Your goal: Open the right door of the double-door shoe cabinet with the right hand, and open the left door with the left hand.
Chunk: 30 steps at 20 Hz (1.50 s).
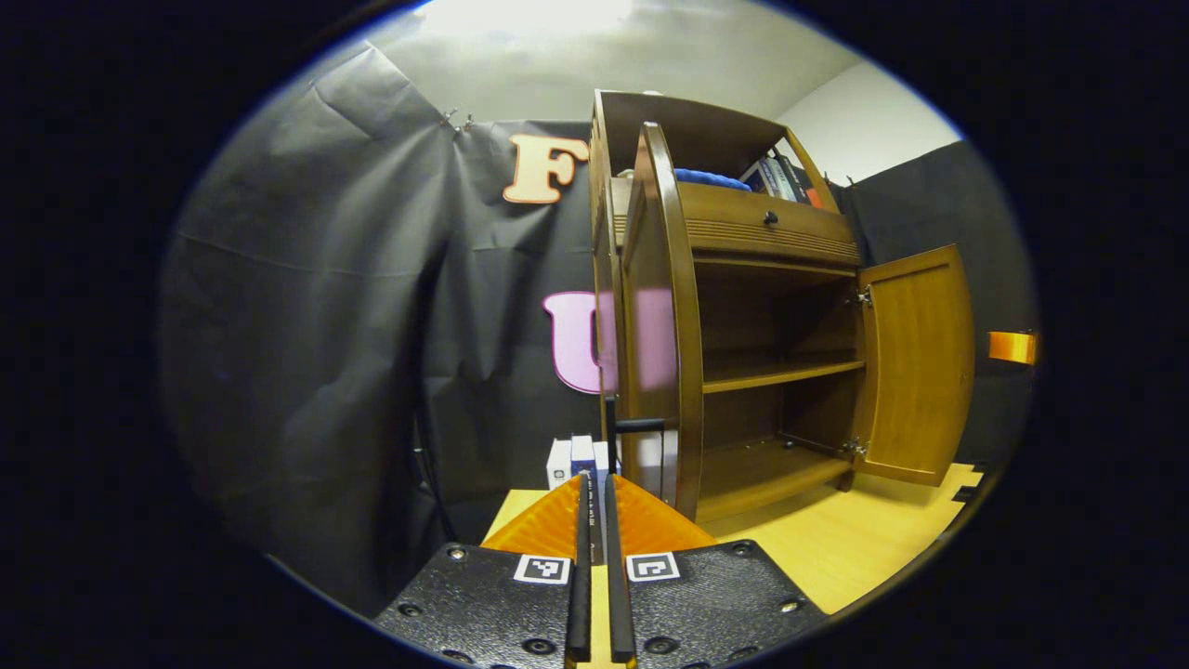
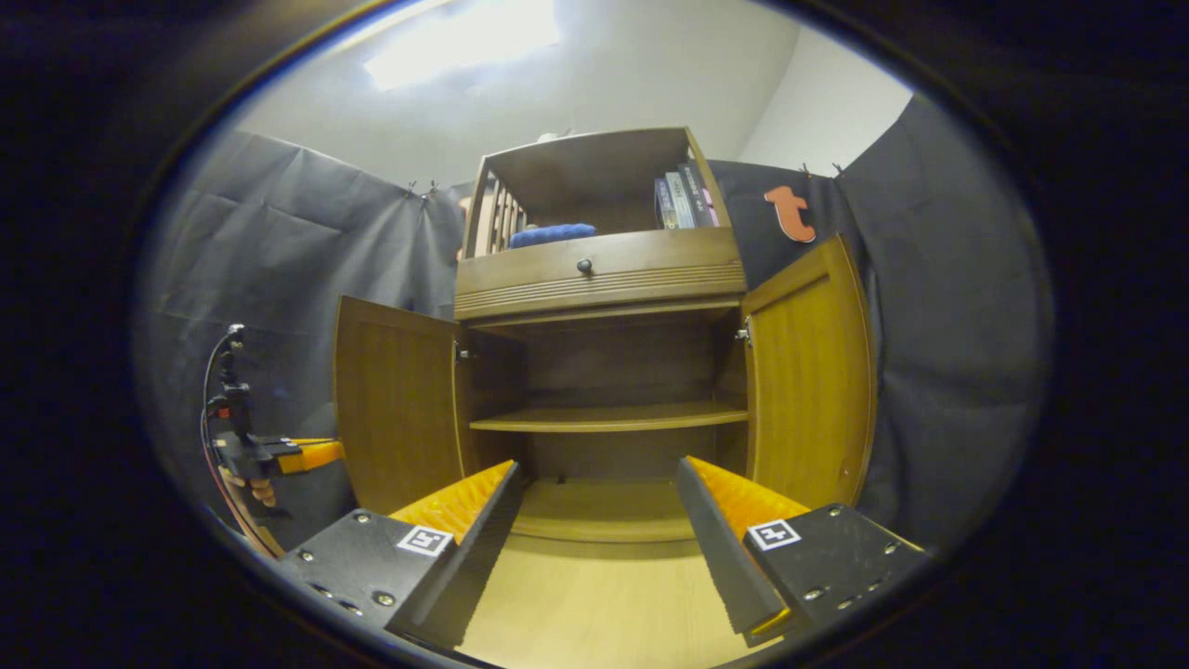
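In the left gripper view, the left tool (image 1: pixel 594 557) sits low in the middle with its fingers pressed together, nothing between them. It points at the edge of the left door (image 1: pixel 661 316) of the shoe cabinet (image 1: pixel 734 232), which stands swung out, seen almost edge-on just past the fingertips. A dark bar handle (image 1: pixel 639 426) juts from that door just above the tool's tips; whether it touches them cannot be told. The right door (image 1: pixel 915 367) hangs wide open on the far side. Between the doors the inside shows a bare middle shelf (image 1: pixel 780 372). Above it is a drawer (image 1: pixel 766 228) with a small knob, then an open top compartment holding a blue cloth (image 1: pixel 711 178) and a row of books (image 1: pixel 778 178). The cabinet stands on a pale wooden surface (image 1: pixel 836 548). Small white boxes (image 1: pixel 576 460) stand on that surface beside the cabinet, behind the tool.

In the right gripper view, the right tool (image 2: pixel 599 502) is spread wide and holds nothing, facing the open cabinet head-on. Both doors stand open to either side, clear of its fingers. At the far left edge, beside the left door, the other tool appears, held by a hand (image 2: pixel 251 483), with cables trailing from it.
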{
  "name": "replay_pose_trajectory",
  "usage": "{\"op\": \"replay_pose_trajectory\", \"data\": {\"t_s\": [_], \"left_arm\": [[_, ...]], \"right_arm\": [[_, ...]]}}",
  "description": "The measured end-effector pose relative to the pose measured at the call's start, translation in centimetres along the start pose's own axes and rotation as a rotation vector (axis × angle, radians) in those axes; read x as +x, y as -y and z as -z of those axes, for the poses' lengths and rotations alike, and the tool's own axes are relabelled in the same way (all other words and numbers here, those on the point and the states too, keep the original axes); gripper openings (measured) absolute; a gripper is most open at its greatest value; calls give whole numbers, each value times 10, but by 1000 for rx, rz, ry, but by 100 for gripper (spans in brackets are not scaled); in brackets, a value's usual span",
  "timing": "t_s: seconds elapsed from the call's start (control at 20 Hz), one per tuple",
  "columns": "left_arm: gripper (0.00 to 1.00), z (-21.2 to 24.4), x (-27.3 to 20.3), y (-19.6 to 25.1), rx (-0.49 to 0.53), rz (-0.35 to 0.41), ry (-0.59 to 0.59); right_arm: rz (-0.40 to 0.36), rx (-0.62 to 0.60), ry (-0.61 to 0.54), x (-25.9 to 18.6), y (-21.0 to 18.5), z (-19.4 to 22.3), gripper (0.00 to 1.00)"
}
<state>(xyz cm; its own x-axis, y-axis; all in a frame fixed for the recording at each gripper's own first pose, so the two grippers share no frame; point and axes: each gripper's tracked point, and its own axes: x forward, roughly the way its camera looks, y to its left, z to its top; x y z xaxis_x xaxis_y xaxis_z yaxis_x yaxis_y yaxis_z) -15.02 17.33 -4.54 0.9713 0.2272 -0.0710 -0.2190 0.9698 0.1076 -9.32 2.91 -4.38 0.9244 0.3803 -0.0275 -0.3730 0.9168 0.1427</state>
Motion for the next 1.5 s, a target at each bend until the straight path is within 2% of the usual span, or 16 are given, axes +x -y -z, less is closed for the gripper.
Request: {"op": "replay_pose_trajectory", "data": {"t_s": [0.05,0.1,0.3,0.4,0.45,0.55,0.65,0.75,0.85,1.05,1.1,1.25,1.3,1.4,1.5], "left_arm": [[6,-6,-5,2,5,1,10],[8,-10,-11,4,5,0,19],[19,-48,-28,7,-8,-19,91],[20,-62,-35,20,-17,-16,117],[22,-67,-36,31,-10,2,123],[33,-75,-32,55,-20,43,123],[31,-85,-30,76,-51,71,134],[47,-98,-29,99,-78,103,156],[53,-108,-28,119,-92,121,177],[87,-127,-24,154,-141,112,219],[89,-127,-21,163,-145,114,217],[91,-131,-9,192,-172,140,211],[94,-135,-5,196,-173,135,224],[90,-135,6,207,-160,127,231],[91,-130,18,217,-168,129,213]], "right_arm": [[-1,1,-3,-3,0,2,96],[-1,1,-5,-4,2,2,99],[3,11,16,-17,10,-7,100],[7,13,32,-25,15,-14,100],[10,12,39,-29,18,-17,100],[16,2,47,-29,28,-22,100],[29,-21,54,-34,33,-27,100],[23,-26,61,-38,33,-30,100],[20,-29,70,-39,35,-35,99],[53,-28,79,-32,50,-43,100],[71,-21,98,-30,57,-49,100],[116,-29,129,-25,72,-59,100],[122,-30,136,-23,75,-62,100],[128,-18,146,-15,83,-66,99],[141,-6,137,-11,88,-62,99]]}}
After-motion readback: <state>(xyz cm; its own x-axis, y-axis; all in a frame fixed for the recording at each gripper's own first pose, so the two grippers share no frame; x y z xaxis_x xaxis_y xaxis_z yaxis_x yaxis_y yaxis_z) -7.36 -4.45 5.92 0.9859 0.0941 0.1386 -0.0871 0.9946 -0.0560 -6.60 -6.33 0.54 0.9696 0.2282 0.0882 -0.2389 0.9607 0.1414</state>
